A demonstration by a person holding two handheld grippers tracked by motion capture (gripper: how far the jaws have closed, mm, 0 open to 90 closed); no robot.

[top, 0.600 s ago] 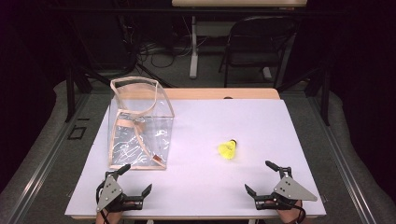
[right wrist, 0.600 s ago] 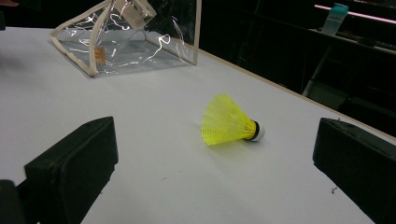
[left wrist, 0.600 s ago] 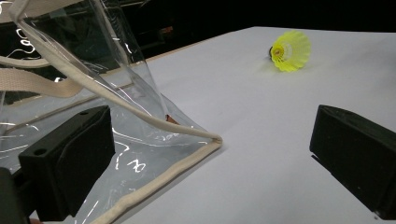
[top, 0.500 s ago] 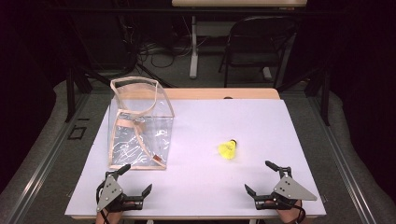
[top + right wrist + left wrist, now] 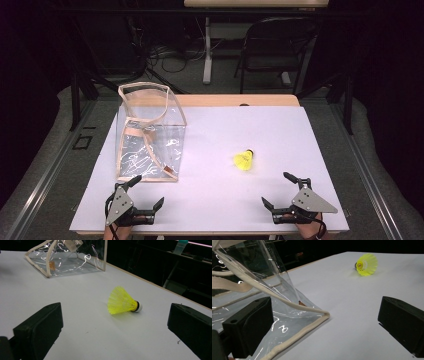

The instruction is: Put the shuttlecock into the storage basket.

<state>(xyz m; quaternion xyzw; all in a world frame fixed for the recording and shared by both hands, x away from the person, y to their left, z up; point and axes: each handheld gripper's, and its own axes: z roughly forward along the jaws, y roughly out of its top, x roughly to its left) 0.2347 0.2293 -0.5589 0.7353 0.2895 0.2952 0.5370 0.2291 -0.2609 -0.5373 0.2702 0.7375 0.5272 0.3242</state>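
Note:
A yellow shuttlecock (image 5: 244, 161) lies on its side on the white table (image 5: 280, 130), right of centre. A clear plastic bag (image 5: 149, 135) with beige trim and handles stands upright at the left. My left gripper (image 5: 148, 191) rests at the front left edge, open and empty, just in front of the bag's near corner (image 5: 325, 314); the shuttlecock (image 5: 366, 264) lies farther off. My right gripper (image 5: 276, 189) rests at the front right edge, open and empty, its jaws wide apart with the shuttlecock (image 5: 123, 304) lying beyond them.
Beyond the table's far edge stand a dark chair (image 5: 272, 47) and a table leg with cables on the floor (image 5: 206, 55). Dark floor mats flank the table. The bag (image 5: 66, 257) sits at the far left in the right gripper view.

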